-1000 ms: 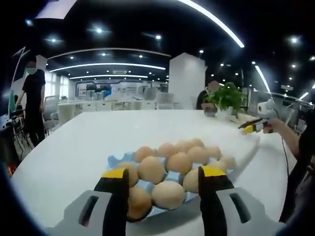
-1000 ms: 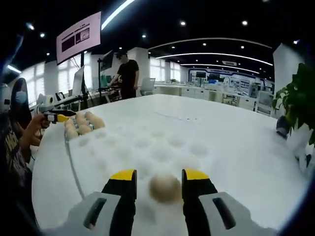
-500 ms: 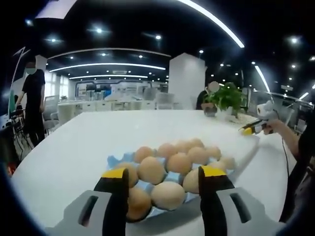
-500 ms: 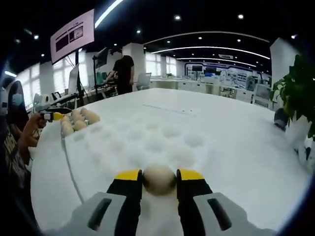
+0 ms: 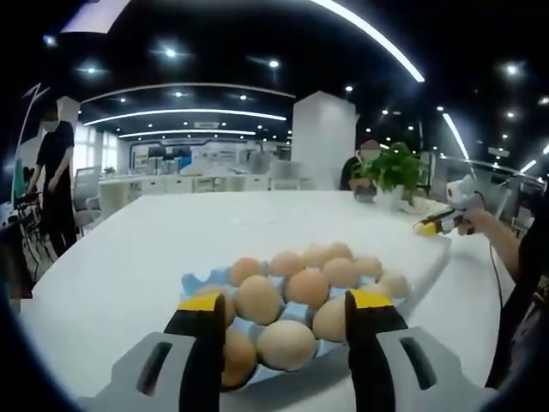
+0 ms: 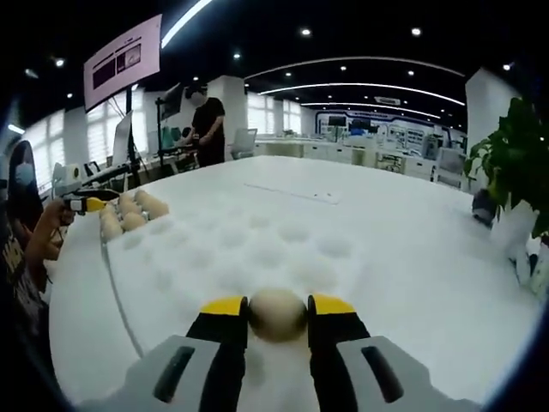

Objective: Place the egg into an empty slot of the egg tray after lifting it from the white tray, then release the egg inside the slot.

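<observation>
Your right hand-held gripper point(image 6: 276, 311) pinches one pale beige egg point(image 6: 277, 314) over the dimpled white tray point(image 6: 257, 249); your left hand-held gripper point(image 5: 286, 313) (jaws wide, empty) hovers beside the blue egg tray point(image 5: 199, 281) holding roughly eleven.

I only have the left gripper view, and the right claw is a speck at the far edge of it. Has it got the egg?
Observer: Yes. In the right gripper view the right claw is shut on one egg.
Operator: Is it over the white tray?
Observer: Yes, the white tray lies under and ahead of it. I cannot tell whether the egg is lifted off.
Operator: Any other eggs on that tray?
Observer: None in its dimples. The other eggs sit at its far left corner.
</observation>
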A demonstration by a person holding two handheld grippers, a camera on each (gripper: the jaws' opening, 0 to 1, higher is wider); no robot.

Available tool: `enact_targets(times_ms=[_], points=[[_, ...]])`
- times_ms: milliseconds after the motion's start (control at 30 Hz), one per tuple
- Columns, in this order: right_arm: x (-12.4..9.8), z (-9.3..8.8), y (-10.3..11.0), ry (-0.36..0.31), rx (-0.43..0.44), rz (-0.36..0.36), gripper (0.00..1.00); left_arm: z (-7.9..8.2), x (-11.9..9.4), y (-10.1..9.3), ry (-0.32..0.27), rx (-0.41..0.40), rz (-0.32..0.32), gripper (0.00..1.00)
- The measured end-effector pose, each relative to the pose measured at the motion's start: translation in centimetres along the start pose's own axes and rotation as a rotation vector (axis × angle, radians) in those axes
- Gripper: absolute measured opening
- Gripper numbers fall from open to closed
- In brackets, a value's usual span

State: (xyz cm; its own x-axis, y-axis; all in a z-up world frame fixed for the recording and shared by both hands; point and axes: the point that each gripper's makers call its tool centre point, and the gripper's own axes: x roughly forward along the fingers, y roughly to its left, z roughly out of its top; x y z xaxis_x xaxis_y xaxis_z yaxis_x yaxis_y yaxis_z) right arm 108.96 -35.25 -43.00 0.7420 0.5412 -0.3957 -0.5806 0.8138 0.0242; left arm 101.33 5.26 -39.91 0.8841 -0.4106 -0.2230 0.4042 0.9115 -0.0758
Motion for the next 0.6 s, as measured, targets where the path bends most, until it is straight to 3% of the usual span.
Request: enact_targets(times_ms=[400, 600], points=[[-0.2, 0.4, -0.2, -0.021, 0.052, 0.007, 0.28, 0.1, -0.6, 0.3, -0.006, 0.0, 0.01, 0.57], [-0.6, 1.5, 0.2, -0.059, 0.072, 0.016, 0.28, 0.3, -0.5, 0.0, -0.011, 0.002, 0.006, 0.57]])
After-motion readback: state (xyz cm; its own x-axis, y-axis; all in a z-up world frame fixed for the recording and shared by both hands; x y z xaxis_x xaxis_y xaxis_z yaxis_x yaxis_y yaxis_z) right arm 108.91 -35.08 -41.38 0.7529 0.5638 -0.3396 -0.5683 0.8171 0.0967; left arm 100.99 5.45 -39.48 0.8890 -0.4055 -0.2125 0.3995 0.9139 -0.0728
